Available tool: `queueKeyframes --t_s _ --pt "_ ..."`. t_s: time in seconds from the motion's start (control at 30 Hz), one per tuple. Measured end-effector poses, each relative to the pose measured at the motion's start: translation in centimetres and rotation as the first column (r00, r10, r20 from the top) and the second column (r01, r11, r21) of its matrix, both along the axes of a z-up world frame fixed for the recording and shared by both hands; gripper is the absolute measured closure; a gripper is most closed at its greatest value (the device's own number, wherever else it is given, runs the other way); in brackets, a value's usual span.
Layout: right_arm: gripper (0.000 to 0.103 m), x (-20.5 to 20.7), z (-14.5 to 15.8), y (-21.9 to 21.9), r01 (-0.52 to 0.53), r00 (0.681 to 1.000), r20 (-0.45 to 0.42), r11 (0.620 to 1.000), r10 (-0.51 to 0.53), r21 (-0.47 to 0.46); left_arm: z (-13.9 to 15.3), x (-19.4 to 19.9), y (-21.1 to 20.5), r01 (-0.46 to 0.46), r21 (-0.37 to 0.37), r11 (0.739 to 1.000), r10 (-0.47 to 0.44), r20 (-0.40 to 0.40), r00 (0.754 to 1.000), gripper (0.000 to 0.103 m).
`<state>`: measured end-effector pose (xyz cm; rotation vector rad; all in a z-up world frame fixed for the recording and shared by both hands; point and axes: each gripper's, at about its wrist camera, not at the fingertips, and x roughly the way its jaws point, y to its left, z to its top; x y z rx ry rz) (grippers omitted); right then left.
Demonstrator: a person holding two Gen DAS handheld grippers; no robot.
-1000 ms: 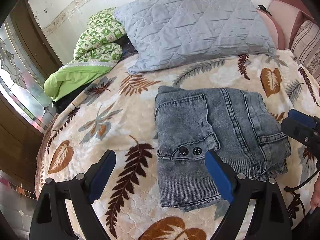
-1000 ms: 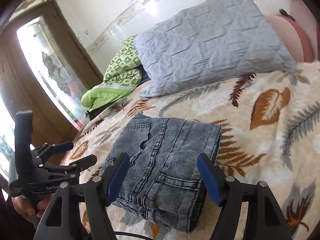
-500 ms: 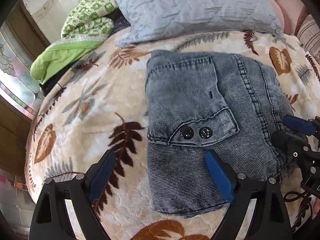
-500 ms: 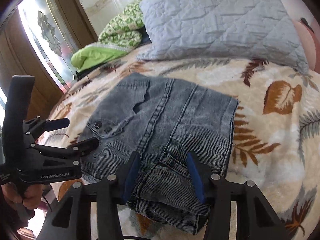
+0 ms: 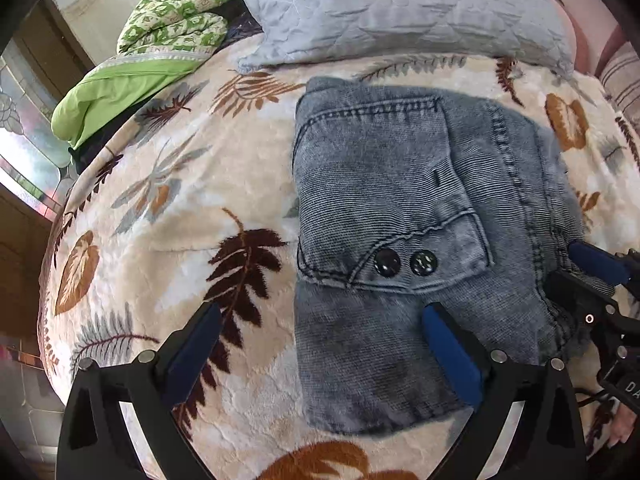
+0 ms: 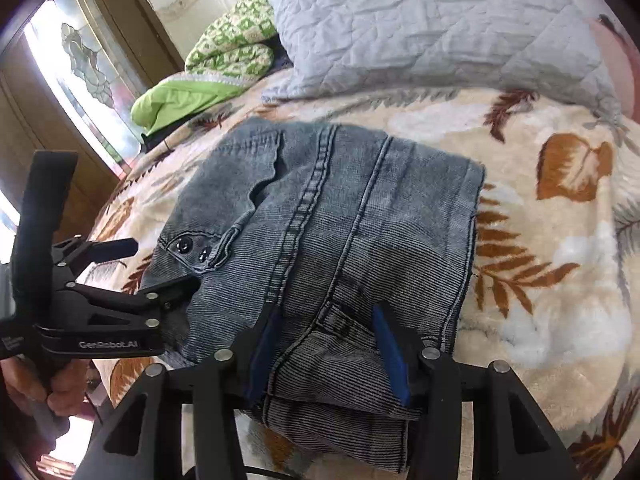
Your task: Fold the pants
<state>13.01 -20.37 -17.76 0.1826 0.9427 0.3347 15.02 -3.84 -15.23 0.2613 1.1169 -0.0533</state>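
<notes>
Grey-blue denim pants (image 5: 420,208) lie folded into a compact rectangular stack on the bed, on a cream blanket (image 5: 180,208) printed with brown and grey leaves. Top layer shows a pocket flap with two dark snap buttons (image 5: 404,262) and stitched seams running the length of the stack. Left gripper (image 5: 320,352): jaws spread wide, one blue finger over bare blanket, the other over the near left part of the pants; whether that finger touches the cloth cannot be told. Nothing held. Right gripper (image 6: 326,344): jaws set narrow, blue fingers (image 6: 390,350) straddling a raised fold near a belt loop at the near edge of the stack; fabric sits between them, but a firm pinch cannot be confirmed from these views. In the right wrist view the left gripper (image 6: 160,268) reaches in from the left with one finger tip at the edge of the pants, handle in the person's hand (image 6: 48,388). Beyond the pants: a pale grey quilted pillow (image 5: 400,8) at the head of the bed, a green patterned bundle of bedding (image 5: 160,36) beside it, a window (image 6: 80,72) with patterned glass on the left.
</notes>
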Motion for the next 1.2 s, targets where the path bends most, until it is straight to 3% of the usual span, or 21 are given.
queueKeyframes --t_s 0.17,0.33,0.47,0.57,0.9,1.2 --pt "0.051 -3.4 3.6 -0.9 0.046 0.988 0.145 0.997 -0.055 0.062 4.5 -3.4 0.4 0.005 -0.009 1.0 -0.004 0.146 0.989 0.002" --pt "0.051 -7.5 7.2 -1.5 0.087 0.94 0.322 0.993 -0.107 0.077 9.6 -7.1 0.3 0.03 0.015 0.999 -0.033 0.312 0.949 0.002" --pt "0.051 -10.1 8.4 -1.7 0.132 0.915 0.37 0.986 -0.16 0.1 12.4 -9.4 0.3 0.054 0.021 0.998 -0.058 0.398 0.915 0.002" --pt "0.051 -12.3 9.3 -1.4 0.152 0.897 0.409 0.986 -0.169 0.073 13.9 -10.5 0.5 0.07 0.007 0.998 -0.066 0.431 0.9 0.002" --pt "0.051 -18.6 12.8 -1.4 0.18 0.856 0.467 0.975 -0.221 0.131 17.8 -14.2 1.6 0.089 -0.024 0.996 -0.064 0.515 0.855 0.002" --pt "0.039 -21.7 16.9 0.5 0.217 0.812 0.542 0.974 -0.219 0.069 19.9 -16.3 3.4 0.031 -0.032 0.999 -0.008 0.569 0.822 0.002"
